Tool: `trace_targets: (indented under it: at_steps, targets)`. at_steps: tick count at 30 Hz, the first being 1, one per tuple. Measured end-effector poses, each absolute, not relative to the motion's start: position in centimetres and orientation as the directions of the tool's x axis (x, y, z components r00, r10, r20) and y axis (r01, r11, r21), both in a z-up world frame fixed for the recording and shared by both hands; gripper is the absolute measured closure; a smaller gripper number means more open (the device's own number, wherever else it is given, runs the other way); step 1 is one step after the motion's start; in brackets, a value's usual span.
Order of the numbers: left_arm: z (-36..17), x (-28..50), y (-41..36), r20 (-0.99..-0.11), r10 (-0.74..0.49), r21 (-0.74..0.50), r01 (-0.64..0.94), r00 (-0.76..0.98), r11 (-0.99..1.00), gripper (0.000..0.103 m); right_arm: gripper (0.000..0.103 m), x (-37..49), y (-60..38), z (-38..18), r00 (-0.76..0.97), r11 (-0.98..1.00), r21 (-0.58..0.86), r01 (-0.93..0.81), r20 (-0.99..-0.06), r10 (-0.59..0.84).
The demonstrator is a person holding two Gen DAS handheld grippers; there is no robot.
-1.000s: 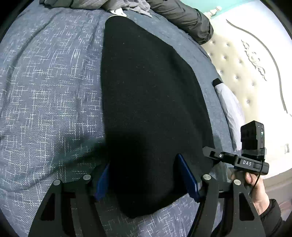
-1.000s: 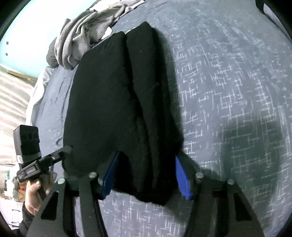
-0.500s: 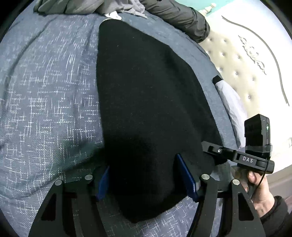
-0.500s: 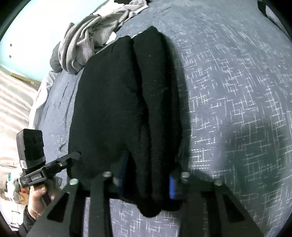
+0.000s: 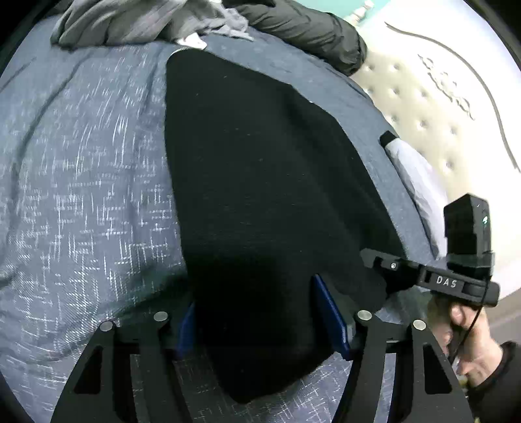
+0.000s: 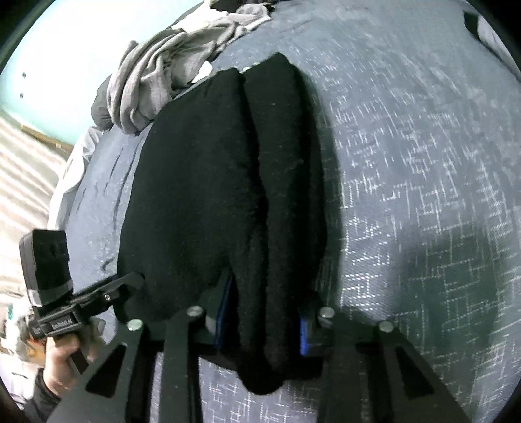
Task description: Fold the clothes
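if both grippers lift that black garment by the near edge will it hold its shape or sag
The black garment would likely sag: it's soft knit, draping over the bed. The right gripper pinches a thick folded roll, so it probably has some weight. Its fuzzy surface should resist slipping from the left gripper.

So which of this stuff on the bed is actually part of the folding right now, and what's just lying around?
In use:
black garment
left gripper, open around its near end
right gripper, shut on its folded edge

Lying about:
crumpled grey clothes
dark jacket
pale pillow
blue-grey bedspread underneath
tufted headboard
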State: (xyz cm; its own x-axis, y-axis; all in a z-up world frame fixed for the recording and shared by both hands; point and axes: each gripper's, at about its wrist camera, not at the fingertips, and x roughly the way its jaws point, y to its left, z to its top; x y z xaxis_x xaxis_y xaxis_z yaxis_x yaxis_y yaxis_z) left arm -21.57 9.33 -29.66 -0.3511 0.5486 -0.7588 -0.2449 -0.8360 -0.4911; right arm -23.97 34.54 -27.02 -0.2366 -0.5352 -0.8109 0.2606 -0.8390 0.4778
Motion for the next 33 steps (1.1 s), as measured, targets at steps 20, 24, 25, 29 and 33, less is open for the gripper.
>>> trace_targets:
  at_steps: [20,24,25,29,33]
  targets:
    - [-21.8,-19.2,10.5,-0.670,0.542,-0.397,-0.372,-0.507,-0.839,0.052,0.082,-23.2,35.1,-20.2,-0.354,-0.805,0.450,0.386,-0.734,-0.580]
    - [-20.0,-18.5,10.8,-0.656,0.549,-0.388,-0.393,-0.517,-0.834,0.053,0.082,-22.9,35.7,-18.4,-0.374,-0.800,0.446,0.402,-0.718,-0.588]
    - [-19.6,-18.3,10.9,-0.653,0.551,-0.386,-0.398,-0.520,-0.832,0.053,0.083,-22.8,35.9,-17.9,-0.378,-0.798,0.446,0.405,-0.713,-0.591]
    - [-17.9,-17.7,11.6,-0.644,0.557,-0.374,-0.419,-0.525,-0.828,0.053,0.083,-22.4,36.9,-16.1,-0.391,-0.791,0.446,0.419,-0.698,-0.600]
    - [-15.9,-17.2,13.4,-0.638,0.559,-0.353,-0.444,-0.530,-0.824,0.053,0.083,-22.0,37.8,-14.2,-0.410,-0.789,0.438,0.432,-0.683,-0.604]
